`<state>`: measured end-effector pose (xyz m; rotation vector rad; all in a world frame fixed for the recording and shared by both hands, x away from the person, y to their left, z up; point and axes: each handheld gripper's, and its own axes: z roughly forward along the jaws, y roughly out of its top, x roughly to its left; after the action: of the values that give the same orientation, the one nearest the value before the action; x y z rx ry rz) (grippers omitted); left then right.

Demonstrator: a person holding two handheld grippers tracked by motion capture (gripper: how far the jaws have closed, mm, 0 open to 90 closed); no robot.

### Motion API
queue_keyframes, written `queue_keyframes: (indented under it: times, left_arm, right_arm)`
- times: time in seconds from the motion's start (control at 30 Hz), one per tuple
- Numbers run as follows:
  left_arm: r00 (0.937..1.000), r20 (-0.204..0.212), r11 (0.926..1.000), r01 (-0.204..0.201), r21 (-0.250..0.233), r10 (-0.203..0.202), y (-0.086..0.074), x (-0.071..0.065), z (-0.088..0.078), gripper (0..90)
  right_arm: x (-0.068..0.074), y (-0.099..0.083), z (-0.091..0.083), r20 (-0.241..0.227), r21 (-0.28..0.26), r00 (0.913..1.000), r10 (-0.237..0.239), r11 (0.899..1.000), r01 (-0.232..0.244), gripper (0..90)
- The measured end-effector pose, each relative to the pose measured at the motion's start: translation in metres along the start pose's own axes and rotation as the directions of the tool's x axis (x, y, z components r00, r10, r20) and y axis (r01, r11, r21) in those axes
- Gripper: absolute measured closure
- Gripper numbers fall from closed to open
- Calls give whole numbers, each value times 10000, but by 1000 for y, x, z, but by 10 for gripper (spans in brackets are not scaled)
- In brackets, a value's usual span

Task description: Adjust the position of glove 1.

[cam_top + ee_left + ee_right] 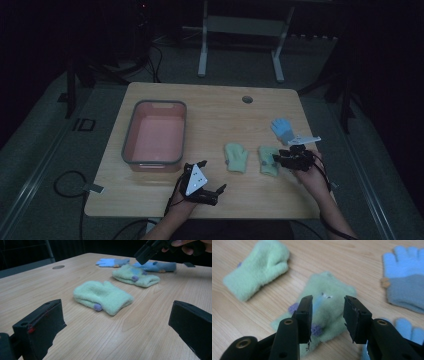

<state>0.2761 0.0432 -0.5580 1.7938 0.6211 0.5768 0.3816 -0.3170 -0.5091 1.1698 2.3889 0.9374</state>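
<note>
Black jaws of the right gripper stand part-way apart with nothing between them, hovering just above a pale green mitten that lies flat on the wooden table — the pads do not touch it. From the high view this mitten sits near the table's right edge, toward the front, with the right gripper over its right side. A second green mitten lies just to its left, apart from it. Two blue gloves lie beyond, nearer the right edge; one shows in the high view.

At the front edge the left gripper rests low, its jaws wide apart and empty, pointing toward the nearer mitten. A pink bin with a grey rim stands by the table's left edge — nothing visible in it.
</note>
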Motion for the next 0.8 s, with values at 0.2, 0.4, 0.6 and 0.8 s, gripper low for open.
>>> queue_keyframes:
  times: [0.2,0.4,0.6,0.8]
  left_arm:
    - [10000,-44,10000,1,-36,-1,0,0,0,0]
    - [10000,-77,10000,-53,-35,53,0,-1,0,0]
    - [10000,-60,10000,-29,-20,29,0,-1,0,0]
    - [10000,-69,10000,-3,-15,3,0,0,0,0]
  right_arm:
    - [4,-2,11,-12,92,9999,140,9999,-140,551]
    - [4,-13,27,239,436,9995,198,9988,-208,571]
    - [7,-21,27,70,-44,9969,778,9970,-777,738]
    - [10,-18,28,156,162,9950,986,9950,-988,797]
